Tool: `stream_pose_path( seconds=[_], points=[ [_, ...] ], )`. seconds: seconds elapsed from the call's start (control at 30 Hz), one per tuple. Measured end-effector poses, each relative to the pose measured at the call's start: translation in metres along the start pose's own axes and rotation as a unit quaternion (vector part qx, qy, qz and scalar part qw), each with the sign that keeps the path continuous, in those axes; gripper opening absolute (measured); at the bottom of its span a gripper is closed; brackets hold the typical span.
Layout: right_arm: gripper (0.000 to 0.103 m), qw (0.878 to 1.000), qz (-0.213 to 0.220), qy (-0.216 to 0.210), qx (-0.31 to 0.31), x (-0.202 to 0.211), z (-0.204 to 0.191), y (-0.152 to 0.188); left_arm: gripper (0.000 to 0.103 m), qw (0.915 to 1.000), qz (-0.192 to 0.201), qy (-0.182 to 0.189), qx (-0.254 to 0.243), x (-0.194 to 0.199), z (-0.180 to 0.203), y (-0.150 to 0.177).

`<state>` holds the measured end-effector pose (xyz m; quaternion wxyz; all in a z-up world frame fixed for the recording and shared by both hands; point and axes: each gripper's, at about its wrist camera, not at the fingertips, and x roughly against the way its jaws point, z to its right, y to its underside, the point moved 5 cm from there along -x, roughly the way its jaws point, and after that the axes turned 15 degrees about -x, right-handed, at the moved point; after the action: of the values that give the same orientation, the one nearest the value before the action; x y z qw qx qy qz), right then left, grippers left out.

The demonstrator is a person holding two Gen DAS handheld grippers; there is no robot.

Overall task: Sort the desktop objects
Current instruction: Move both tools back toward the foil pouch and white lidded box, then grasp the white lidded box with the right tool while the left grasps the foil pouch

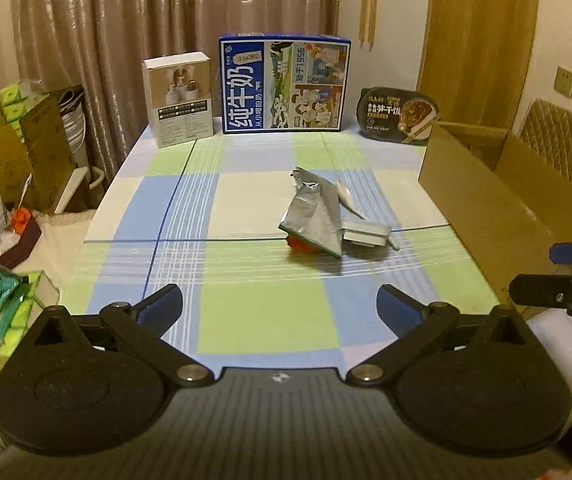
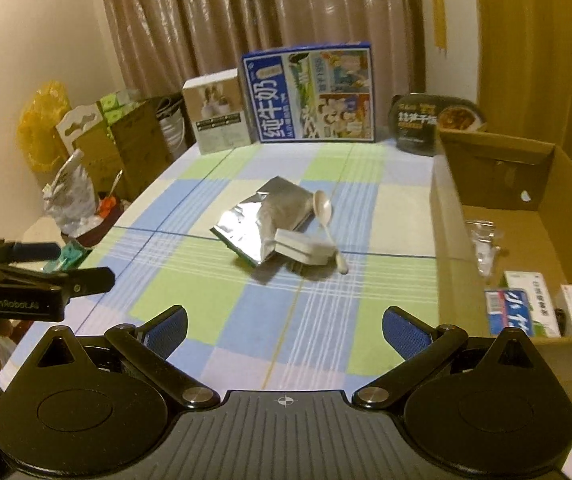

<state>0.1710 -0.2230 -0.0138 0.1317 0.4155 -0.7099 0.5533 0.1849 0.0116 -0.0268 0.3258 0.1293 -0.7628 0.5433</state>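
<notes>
Fingers [image 1: 162,300] spread; foil pouch [image 1: 314,216] crumpled (silver).

Checked table [image 2: 246,320]: foil pouch [image 2: 270,216], spoon [image 2: 324,212], perhaps more.

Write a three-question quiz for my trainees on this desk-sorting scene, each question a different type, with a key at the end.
1. True or false: both the left gripper and the right gripper have their jaws shut on an item.
2. Multiple choice: the white spoon lies (A) inside the cardboard box, (B) on the tablecloth beside the silver foil pouch, (C) on top of the blue milk carton.
3. Fill in: small packets already sit inside the ____ at the table's right side.

Key: 1 false, both stand open and hold nothing; 2 B; 3 cardboard box.
</notes>
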Motion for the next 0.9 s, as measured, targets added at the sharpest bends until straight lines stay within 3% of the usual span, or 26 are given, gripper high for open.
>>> stream_pose_path(
  seconds=[0.37, 0.47, 0.9],
  points=[
    [0.100, 0.999, -0.025, 0.016, -0.023, -0.078, 0.017, -0.022, 0.101, 0.9989, -0.013, 0.022, -0.038, -0.072, -0.012, -0.012],
    [0.092, 0.999, -0.035, 0.018, -0.033, -0.101, 0.025, -0.028, 0.101, 0.9985, -0.010, 0.028, -0.046, -0.093, -0.012, -0.015],
    [0.078, 0.995, -0.039, 0.003, -0.091, -0.170, 0.040, -0.061, 0.101, 0.9966, -0.001, 0.048, -0.066, -0.165, -0.020, -0.037]
  ],
)
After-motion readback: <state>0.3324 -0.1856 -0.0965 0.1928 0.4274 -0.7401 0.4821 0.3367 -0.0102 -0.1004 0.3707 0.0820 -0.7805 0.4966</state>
